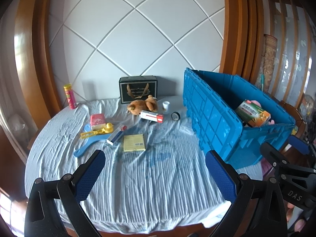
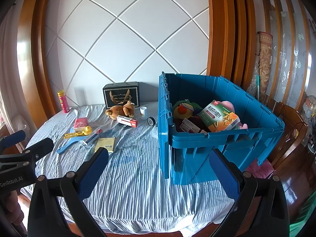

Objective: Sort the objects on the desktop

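Observation:
A blue crate [image 1: 213, 118] [image 2: 197, 138] stands on the right of the table and holds a green-orange medicine box [image 2: 219, 116], a green plush [image 2: 183, 108] and other boxes. Loose items lie on the striped cloth: a brown plush bear [image 1: 143, 104], a red-white box [image 1: 151, 116], a yellow pad [image 1: 134, 142], a blue mirror [image 1: 86, 146], a yellow toy [image 1: 98, 132], a tape roll [image 1: 175, 116]. My left gripper [image 1: 156, 169] hovers open over the near cloth. My right gripper [image 2: 160, 167] is open in front of the crate's near wall. Neither holds anything.
A black gift box [image 1: 138, 91] stands against the tiled wall, a pink-yellow can [image 1: 70, 96] at the far left, a small white cup [image 1: 166, 106] and a pink tissue pack [image 1: 97, 121] between them. Wooden chairs [image 2: 290, 134] stand right of the table.

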A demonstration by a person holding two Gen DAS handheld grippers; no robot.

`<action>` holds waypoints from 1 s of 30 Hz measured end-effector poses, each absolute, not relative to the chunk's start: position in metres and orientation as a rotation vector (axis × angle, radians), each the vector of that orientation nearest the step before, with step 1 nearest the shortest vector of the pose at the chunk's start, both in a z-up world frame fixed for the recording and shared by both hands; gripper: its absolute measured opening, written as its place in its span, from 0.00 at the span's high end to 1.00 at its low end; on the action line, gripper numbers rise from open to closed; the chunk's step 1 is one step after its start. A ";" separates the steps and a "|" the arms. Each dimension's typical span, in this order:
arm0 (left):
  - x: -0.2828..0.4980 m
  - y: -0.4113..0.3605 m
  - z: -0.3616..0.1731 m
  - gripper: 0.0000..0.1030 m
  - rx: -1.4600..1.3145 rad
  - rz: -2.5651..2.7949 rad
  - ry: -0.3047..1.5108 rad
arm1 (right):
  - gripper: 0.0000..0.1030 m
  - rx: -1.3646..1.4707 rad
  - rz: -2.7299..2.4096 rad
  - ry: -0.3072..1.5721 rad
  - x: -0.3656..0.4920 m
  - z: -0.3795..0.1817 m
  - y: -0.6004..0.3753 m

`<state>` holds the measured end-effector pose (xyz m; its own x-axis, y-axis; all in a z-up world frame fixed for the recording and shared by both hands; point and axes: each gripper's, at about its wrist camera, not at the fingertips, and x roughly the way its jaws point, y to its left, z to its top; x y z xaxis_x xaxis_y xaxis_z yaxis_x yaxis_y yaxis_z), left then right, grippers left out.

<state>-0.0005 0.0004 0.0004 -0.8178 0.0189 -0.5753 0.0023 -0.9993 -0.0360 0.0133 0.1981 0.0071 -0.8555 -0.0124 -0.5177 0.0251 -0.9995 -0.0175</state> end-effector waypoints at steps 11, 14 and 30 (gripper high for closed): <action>0.003 -0.001 -0.003 0.00 -0.928 2.987 -0.040 | 0.00 0.836 -3.012 0.035 0.013 0.007 0.200; 0.001 -0.002 -0.001 0.00 -0.932 2.986 -0.037 | 0.00 0.835 -3.013 0.036 0.013 0.008 0.199; 0.000 -0.007 -0.003 0.00 -0.953 2.981 -0.039 | 0.00 0.834 -3.017 0.045 0.014 0.012 0.193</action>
<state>0.0005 -0.0069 -0.0025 -0.8143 0.0191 -0.5801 -0.0039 -0.9996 -0.0275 0.0144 0.1925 0.0119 -0.8580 -0.0033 -0.5136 0.0187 -0.9995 -0.0247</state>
